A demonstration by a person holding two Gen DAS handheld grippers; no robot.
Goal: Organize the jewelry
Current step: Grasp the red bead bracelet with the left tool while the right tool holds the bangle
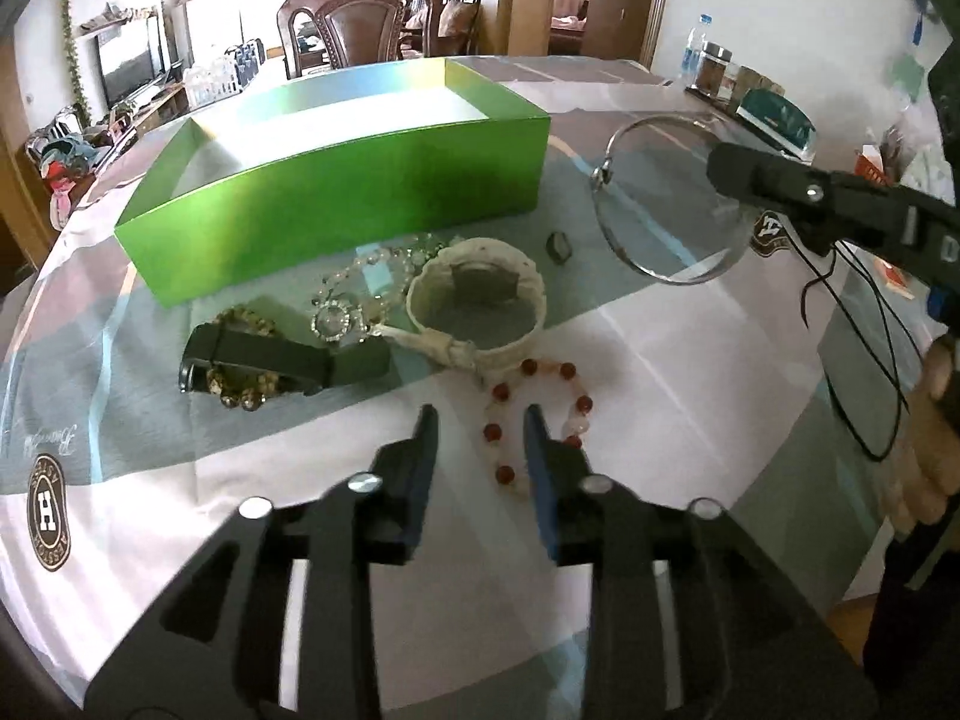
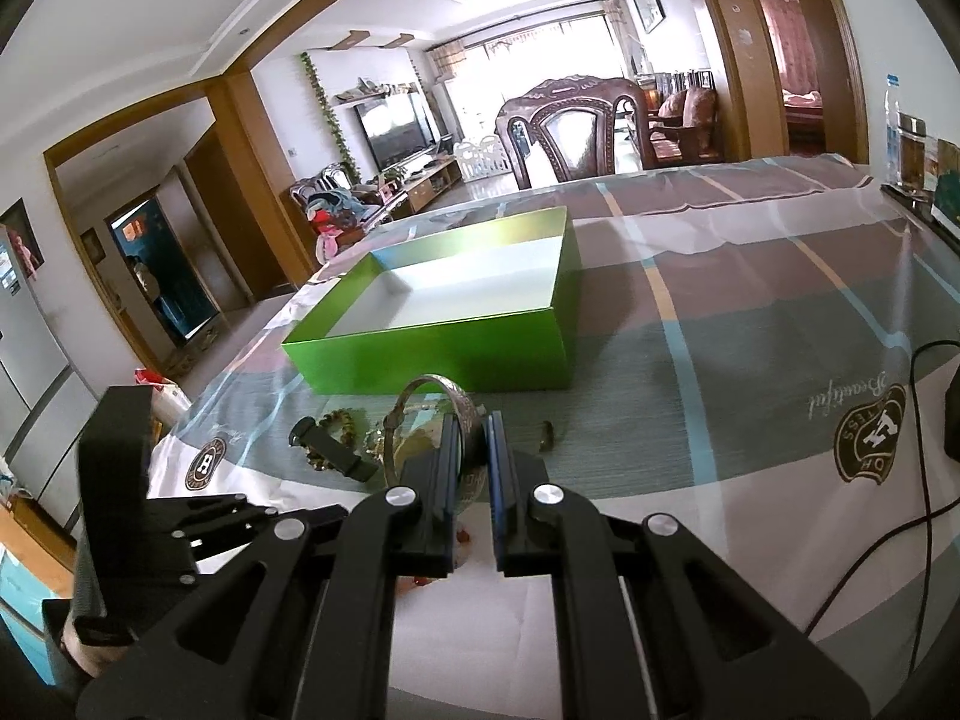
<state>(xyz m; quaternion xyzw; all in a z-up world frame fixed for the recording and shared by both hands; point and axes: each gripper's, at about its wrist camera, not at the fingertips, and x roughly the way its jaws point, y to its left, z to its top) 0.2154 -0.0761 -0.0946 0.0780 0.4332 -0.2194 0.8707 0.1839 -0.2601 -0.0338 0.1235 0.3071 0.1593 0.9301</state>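
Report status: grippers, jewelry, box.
Right gripper shut on silver bangle, held aloft. Left gripper open over red bead bracelet, not gripping. Green box empty; path clear.

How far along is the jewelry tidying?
Barely begun: the open green box looks empty. In hand: the right gripper pinches a silver bangle. Left: the red-and-white bead bracelet under the open left gripper, plus the cream cuff.

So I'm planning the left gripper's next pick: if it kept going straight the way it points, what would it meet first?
Most likely the red and white bead bracelet, lying on the tablecloth right ahead of the left gripper, partly between its open fingertips. The cream bangle lies beyond. Depth is hard to judge.
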